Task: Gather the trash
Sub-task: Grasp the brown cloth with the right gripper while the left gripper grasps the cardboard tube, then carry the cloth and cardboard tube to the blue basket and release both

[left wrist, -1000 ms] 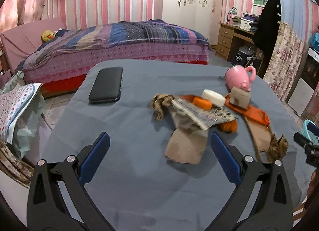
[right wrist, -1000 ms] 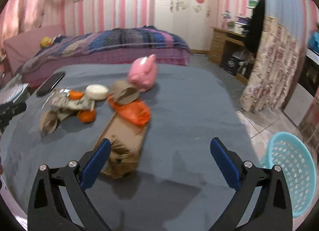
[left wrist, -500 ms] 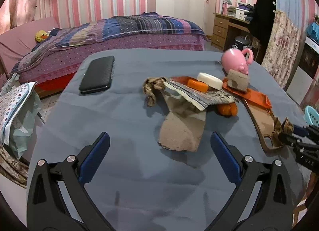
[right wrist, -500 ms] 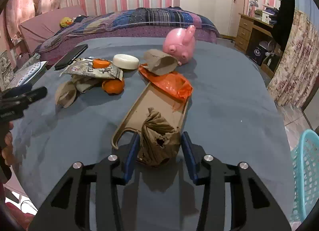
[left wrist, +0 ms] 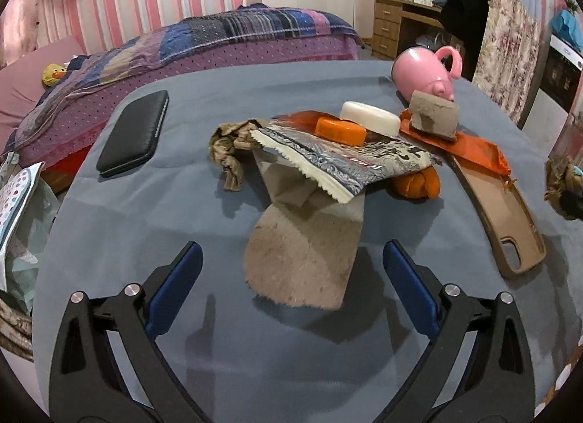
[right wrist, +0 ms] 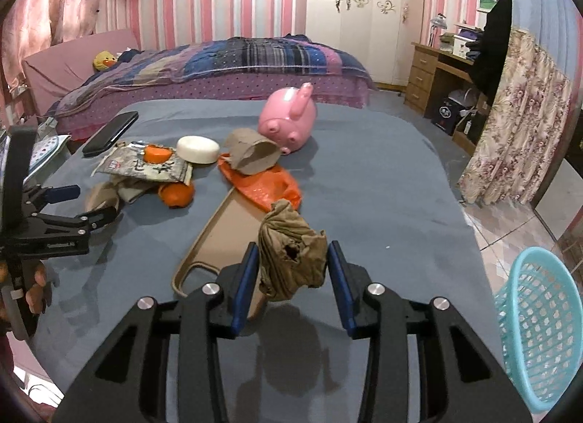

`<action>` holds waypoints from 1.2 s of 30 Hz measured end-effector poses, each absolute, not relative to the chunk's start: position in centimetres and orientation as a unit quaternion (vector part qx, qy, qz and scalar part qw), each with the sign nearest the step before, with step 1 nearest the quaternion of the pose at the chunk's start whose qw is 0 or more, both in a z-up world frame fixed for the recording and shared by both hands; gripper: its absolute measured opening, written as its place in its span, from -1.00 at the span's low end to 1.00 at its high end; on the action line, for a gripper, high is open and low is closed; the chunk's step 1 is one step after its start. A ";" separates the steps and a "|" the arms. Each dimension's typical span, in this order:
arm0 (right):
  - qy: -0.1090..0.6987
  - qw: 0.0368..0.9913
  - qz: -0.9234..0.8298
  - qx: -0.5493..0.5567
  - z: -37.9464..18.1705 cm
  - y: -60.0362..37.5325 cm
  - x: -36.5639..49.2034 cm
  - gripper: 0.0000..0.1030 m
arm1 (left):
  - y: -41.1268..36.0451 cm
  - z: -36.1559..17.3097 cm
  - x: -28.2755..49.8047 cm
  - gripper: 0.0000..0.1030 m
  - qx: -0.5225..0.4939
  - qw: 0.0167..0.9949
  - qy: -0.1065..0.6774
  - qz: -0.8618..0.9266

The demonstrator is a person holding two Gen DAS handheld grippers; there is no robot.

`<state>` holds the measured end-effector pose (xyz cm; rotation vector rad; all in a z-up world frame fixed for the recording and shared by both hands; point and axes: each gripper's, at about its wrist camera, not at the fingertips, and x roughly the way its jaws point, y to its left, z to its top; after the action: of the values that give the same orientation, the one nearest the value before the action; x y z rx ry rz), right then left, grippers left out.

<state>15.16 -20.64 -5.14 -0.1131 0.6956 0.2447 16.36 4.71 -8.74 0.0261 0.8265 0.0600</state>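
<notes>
The right gripper (right wrist: 293,270) is clamped on a crumpled brown paper wad (right wrist: 291,259), its blue pads pressing in from both sides, and the wad looks lifted just clear of the grey tablecloth (right wrist: 364,197), above the near end of a tan plastic tray (right wrist: 218,237). Paper like this should weigh almost nothing and give under pressure, so I'd judge a hold across its thickest part is safest; pinch a loose flap and it may tear or slip out. A turquoise basket (right wrist: 535,332) sits on the floor off to the right, likely where the wad belongs.

The left gripper (left wrist: 291,270) hovers with its jaws spread wide, holding nothing, lined up on a flat piece of brown cardboard (left wrist: 302,259) whose near edge curls up off the cloth. That raised edge seems the easiest place to bite: it is stiff but thin. Its far end is tucked under a printed snack wrapper (left wrist: 346,160), with an orange lid (left wrist: 340,130), a white soap bar (left wrist: 370,118) and an orange peel (left wrist: 417,182) piled close by, so pulling could drag those along. A pink pig-shaped jug (left wrist: 424,71) and a black phone case (left wrist: 135,133) stand apart from the rubbish.
</notes>
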 end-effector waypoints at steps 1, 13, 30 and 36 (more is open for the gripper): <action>0.338 0.932 0.116 -0.053 -5.0 -21.0 15.2 -0.24 | 4.7 -8.9 16.7 0.77 0.014 0.913 0.407 0.028; 0.336 0.936 0.095 -0.036 -4.5 -23.7 15.3 -0.24 | 4.4 -8.9 15.9 0.15 0.006 0.908 0.419 0.024; 0.318 0.945 0.065 -0.025 -3.2 -27.6 14.5 -0.24 | -1.8 -2.1 14.1 0.15 0.039 0.943 0.331 0.017; 0.310 0.950 0.038 -0.017 -2.2 -31.2 14.1 -0.24 | -6.2 -1.4 15.3 0.15 0.050 0.946 0.320 -0.015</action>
<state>14.09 -31.17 -2.22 -0.0347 0.6316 0.0769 15.28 -6.18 -1.41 0.1024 0.6514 -0.0301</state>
